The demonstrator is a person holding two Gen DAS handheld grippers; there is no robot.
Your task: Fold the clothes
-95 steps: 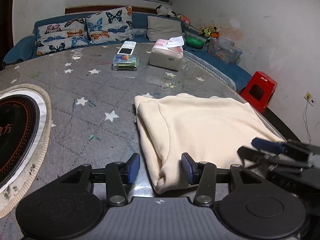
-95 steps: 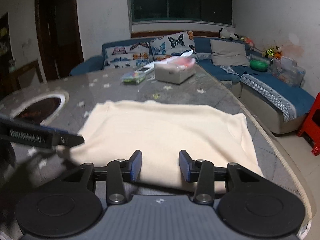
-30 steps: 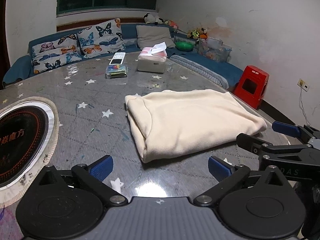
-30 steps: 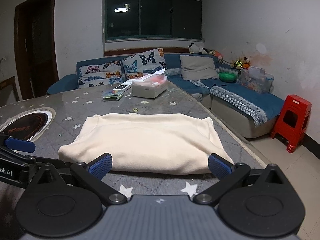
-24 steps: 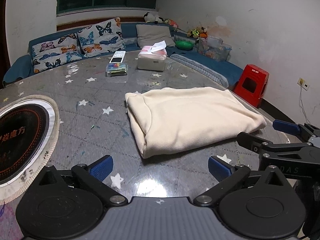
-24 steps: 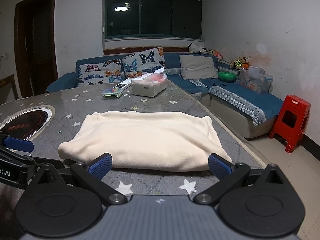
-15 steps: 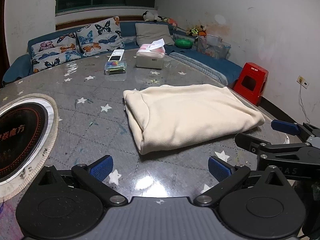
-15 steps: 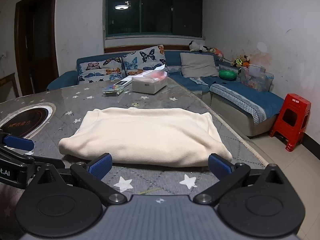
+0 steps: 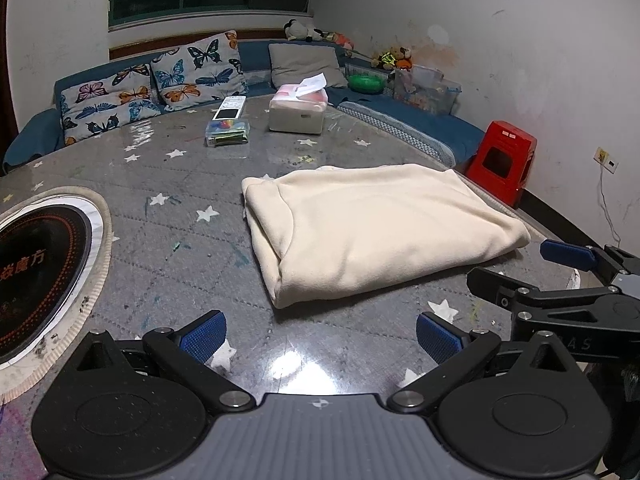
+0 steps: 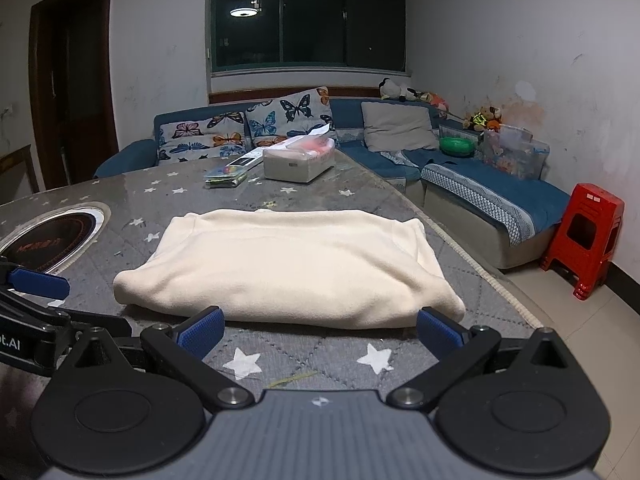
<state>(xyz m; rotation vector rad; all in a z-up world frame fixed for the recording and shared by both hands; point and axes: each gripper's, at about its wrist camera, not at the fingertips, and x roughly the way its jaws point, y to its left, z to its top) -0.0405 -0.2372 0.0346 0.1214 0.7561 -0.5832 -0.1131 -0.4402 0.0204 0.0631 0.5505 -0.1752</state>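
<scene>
Left hand-held gripper point(image 9: 320, 336): spread wide, blue pads far apart, nothing between them, held over bare worktop point(image 9: 180, 216) just short of the cream garment point(image 9: 372, 232). Right hand-held gripper point(image 10: 318, 330): likewise spread wide and gripping nothing, pads close to the garment's point(image 10: 288, 268) near fold; contact not clear from this angle.

Garment folded into a thick rectangle, lying flat on the grey star-patterned worktop near its right-hand edge.

From the left wrist view, going left to right: round induction hob point(image 9: 36, 264) set into the worktop, well apart from the garment; clear box point(image 9: 227, 133) with a remote on top, then tissue box point(image 9: 297, 112) at the far side; red stool point(image 9: 502, 160) on the floor beyond the edge; right hand-held gripper point(image 9: 520, 268) seen side-on at the right margin. Only here: the garment's layered left edge.

From the right wrist view: door point(image 10: 72, 92) on the left wall, one blue pad of the left hand-held gripper point(image 10: 38, 282) at the left margin, window point(image 10: 308, 20), sofa point(image 10: 480, 184) running along the right. Only here: the worktop's curved right rim point(image 10: 500, 280), close to the garment's right corner, with floor beyond.

Open worktop on the left between hob and garment, and a narrow strip in front.
</scene>
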